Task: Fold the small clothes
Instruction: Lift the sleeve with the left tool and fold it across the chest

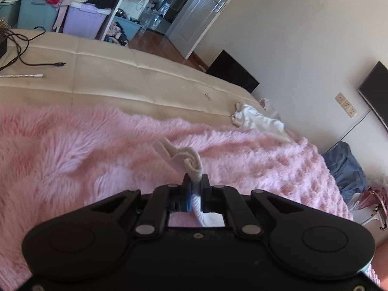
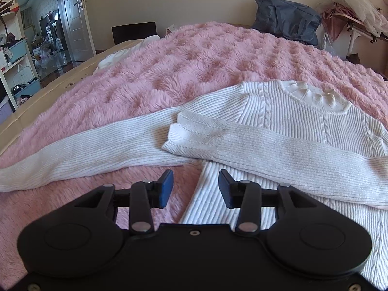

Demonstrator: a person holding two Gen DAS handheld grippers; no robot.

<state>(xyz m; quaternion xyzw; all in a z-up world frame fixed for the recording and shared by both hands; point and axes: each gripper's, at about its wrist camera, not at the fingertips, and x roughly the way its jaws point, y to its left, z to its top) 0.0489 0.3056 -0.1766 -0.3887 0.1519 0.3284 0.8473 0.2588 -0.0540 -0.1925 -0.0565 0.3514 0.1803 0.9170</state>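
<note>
Left gripper (image 1: pixel 196 181) clamps the white sweater's cuff (image 1: pixel 189 162); right gripper (image 2: pixel 196 186) hovers, fingers apart, over the hem. A thin pinch could slip, dropping the sleeve crooked.

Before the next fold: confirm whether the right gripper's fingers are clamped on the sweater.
No. The right gripper hovers with its fingers apart, nothing pinched between them, above the white sweater.

Bed (image 1: pixel 126 72): pink blanket (image 2: pixel 169 68), white sweater (image 2: pixel 291 126), black cable (image 1: pixel 26 48)
</note>
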